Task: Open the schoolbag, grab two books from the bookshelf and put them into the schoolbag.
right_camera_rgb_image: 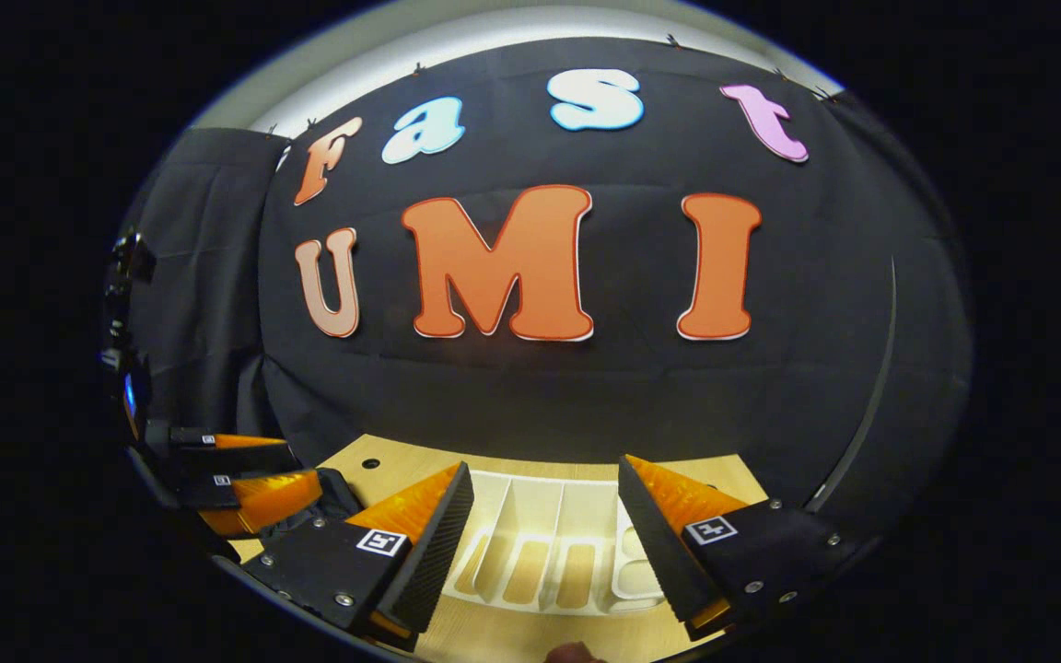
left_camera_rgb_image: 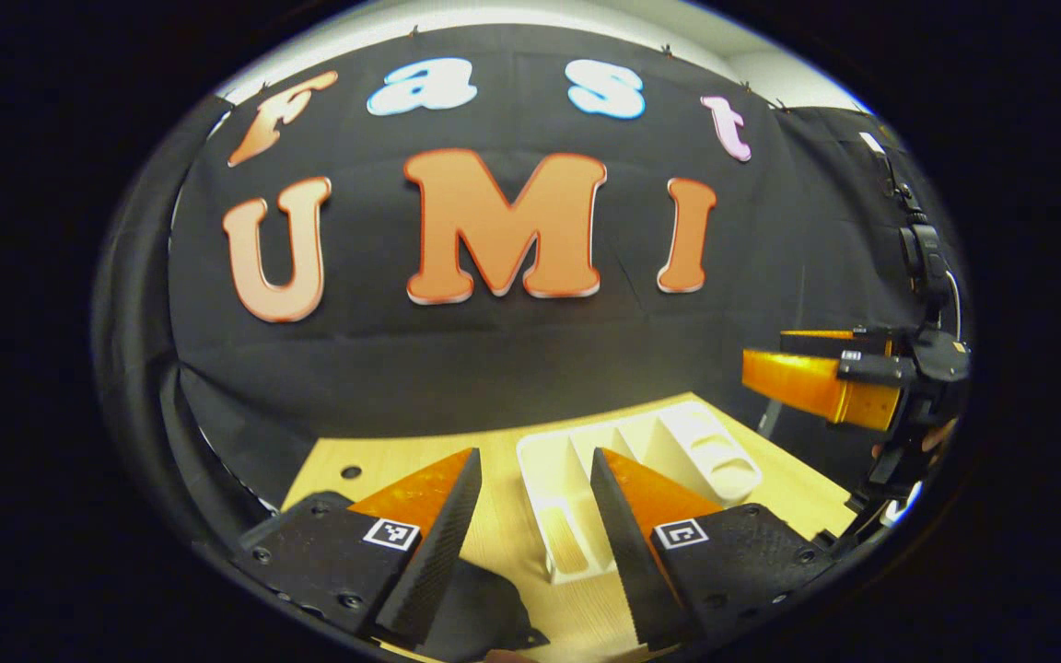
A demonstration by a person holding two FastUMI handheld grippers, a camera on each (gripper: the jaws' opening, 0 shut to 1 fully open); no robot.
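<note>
In the left gripper view the left tool (left_camera_rgb_image: 535, 516) has its jaws spread wide with nothing between them. It is above a pale wooden bench (left_camera_rgb_image: 503, 456). Between and beyond its fingers stands a white shelf (left_camera_rgb_image: 623, 460), a rack with upright dividers and slotted compartments; no books can be made out in the parts that show. A dark shape, perhaps the bag (left_camera_rgb_image: 475, 612), lies on the bench under the left finger, at the lower edge of the view; what it is cannot be told for sure. At the right of this view the right tool (left_camera_rgb_image: 816, 382) is seen from the side, raised above the bench near the shelf's far end.

In the right gripper view the right tool (right_camera_rgb_image: 544, 525) is also wide apart and holds nothing. The shelf (right_camera_rgb_image: 540, 516) sits directly between its fingers, its slots facing the camera. At the lower left of this view the left tool (right_camera_rgb_image: 250, 479) is seen side-on, with a dark mass under it on the bench (right_camera_rgb_image: 383, 465).
</note>
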